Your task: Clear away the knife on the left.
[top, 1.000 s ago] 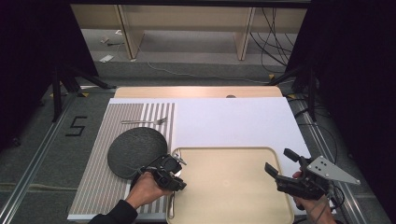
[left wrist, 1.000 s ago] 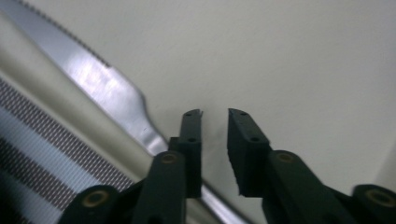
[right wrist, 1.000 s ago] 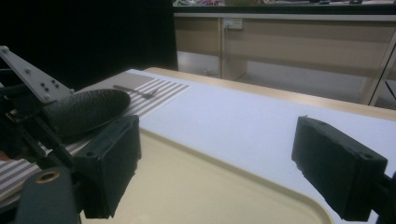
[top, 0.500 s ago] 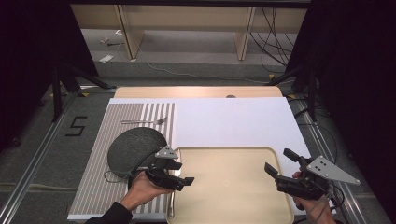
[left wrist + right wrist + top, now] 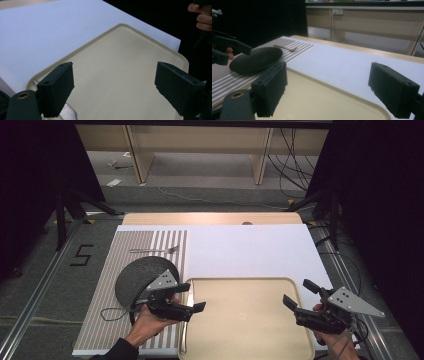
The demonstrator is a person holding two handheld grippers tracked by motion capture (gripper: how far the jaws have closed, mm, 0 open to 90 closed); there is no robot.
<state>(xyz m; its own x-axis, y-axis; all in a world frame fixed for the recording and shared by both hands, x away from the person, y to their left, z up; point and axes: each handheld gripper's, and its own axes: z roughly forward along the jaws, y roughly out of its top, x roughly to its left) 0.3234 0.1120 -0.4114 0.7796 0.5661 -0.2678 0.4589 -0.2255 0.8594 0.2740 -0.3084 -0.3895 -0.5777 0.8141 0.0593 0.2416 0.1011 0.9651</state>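
Note:
A beige tray (image 5: 245, 320) lies at the near edge on a white sheet (image 5: 250, 250). My left gripper (image 5: 192, 297) hovers over the tray's left rim, open; its jaws have just been opening and nothing is between them (image 5: 113, 75). A silver piece of cutlery (image 5: 184, 340) lies along that rim, below the left jaw (image 5: 68, 112). A dark round plate (image 5: 140, 277) sits just left of the hand on the striped mat (image 5: 100, 310). My right gripper (image 5: 300, 293) stands open and empty over the tray's right rim (image 5: 327, 75).
A fork (image 5: 155, 250) lies on the striped mat beyond the plate. The wooden table edge (image 5: 210, 218) runs along the far side, with shelving and cables on the floor behind it. A thin cable (image 5: 112, 312) trails across the mat from the left gripper.
My left gripper has opened its jaws and lifted up and to the right, away from the tray's left rim. The right gripper has kept still.

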